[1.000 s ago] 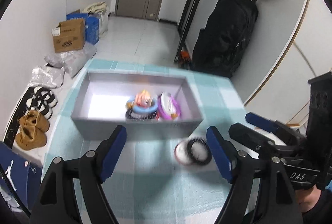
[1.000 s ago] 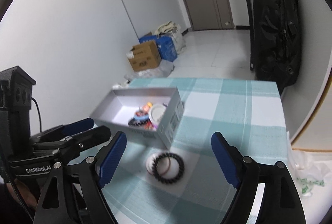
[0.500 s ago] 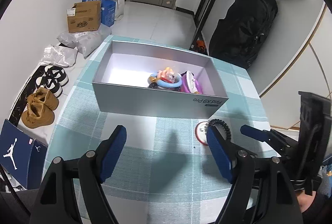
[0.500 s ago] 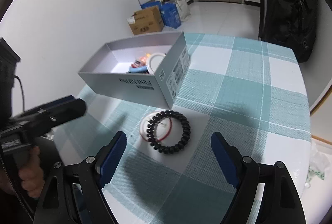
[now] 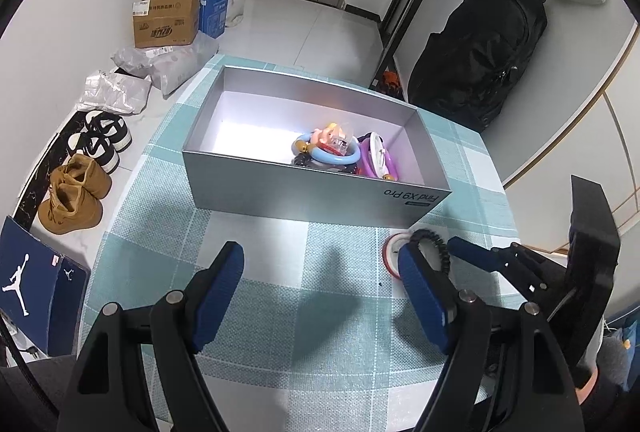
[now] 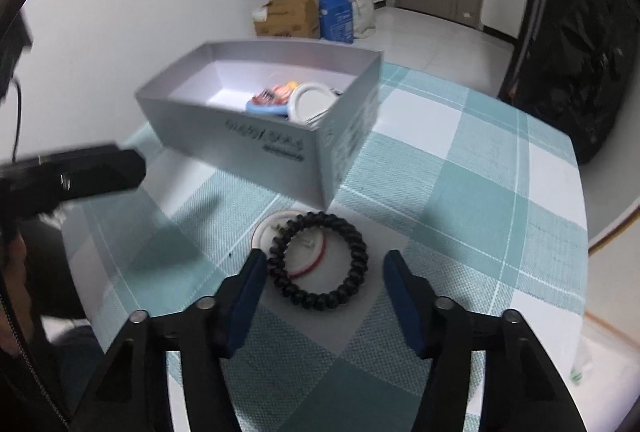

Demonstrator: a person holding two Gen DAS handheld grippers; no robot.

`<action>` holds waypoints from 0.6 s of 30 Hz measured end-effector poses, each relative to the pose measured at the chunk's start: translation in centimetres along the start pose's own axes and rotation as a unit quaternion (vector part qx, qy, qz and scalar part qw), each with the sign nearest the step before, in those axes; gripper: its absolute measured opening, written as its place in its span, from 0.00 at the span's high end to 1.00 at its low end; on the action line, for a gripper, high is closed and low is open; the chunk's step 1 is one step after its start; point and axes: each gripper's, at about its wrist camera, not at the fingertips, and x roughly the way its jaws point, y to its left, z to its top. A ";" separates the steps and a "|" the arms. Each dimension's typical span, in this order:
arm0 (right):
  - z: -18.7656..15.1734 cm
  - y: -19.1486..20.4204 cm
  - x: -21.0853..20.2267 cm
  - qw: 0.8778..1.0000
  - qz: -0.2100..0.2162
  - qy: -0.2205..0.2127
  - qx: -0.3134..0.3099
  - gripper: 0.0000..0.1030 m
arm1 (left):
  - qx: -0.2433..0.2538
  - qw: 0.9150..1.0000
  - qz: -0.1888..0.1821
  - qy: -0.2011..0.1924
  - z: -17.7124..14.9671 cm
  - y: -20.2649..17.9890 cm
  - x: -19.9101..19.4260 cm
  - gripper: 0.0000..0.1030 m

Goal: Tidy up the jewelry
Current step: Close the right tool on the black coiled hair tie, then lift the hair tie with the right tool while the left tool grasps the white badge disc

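A black coiled bracelet (image 6: 319,261) lies on the checked tablecloth, partly over a white ring-shaped bracelet with a red rim (image 6: 279,232). My right gripper (image 6: 325,272) is open, its fingers on either side of the black bracelet, low over the cloth. In the left wrist view both bracelets (image 5: 420,244) peek out behind my right finger. A grey open box (image 5: 312,188) holds a blue ring, a pink charm and a purple-and-white bangle (image 5: 376,160). My left gripper (image 5: 320,280) is open and empty, in front of the box.
The box (image 6: 280,140) stands just beyond the bracelets. The table's right edge (image 6: 580,216) drops to the floor. Shoes (image 5: 76,192), cardboard boxes (image 5: 168,18) and a black backpack (image 5: 476,48) are on the floor around the table.
My right gripper has come down and forward, so its fingers now flank the black bracelet. My left gripper has pulled back and risen, looking more down into the box.
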 end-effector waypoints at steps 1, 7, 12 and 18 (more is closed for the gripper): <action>0.0 0.3 0.0 1.000 -0.001 -0.001 -0.008 0.48 | 0.000 1.000 0.000 0.000 0.0 0.0 0.0 0.27; -0.3 0.8 -0.1 1.000 0.008 0.007 -0.019 0.63 | 0.001 1.000 0.000 0.003 0.0 0.0 0.1 0.27; -0.4 -0.5 -1.2 1.000 0.024 -0.003 0.016 0.64 | 0.001 1.000 0.000 0.006 0.0 -0.2 0.3 0.27; 0.2 -2.6 -1.9 0.997 0.041 -0.006 0.072 0.64 | 0.001 1.000 0.001 0.014 -0.1 -0.2 0.7 0.27</action>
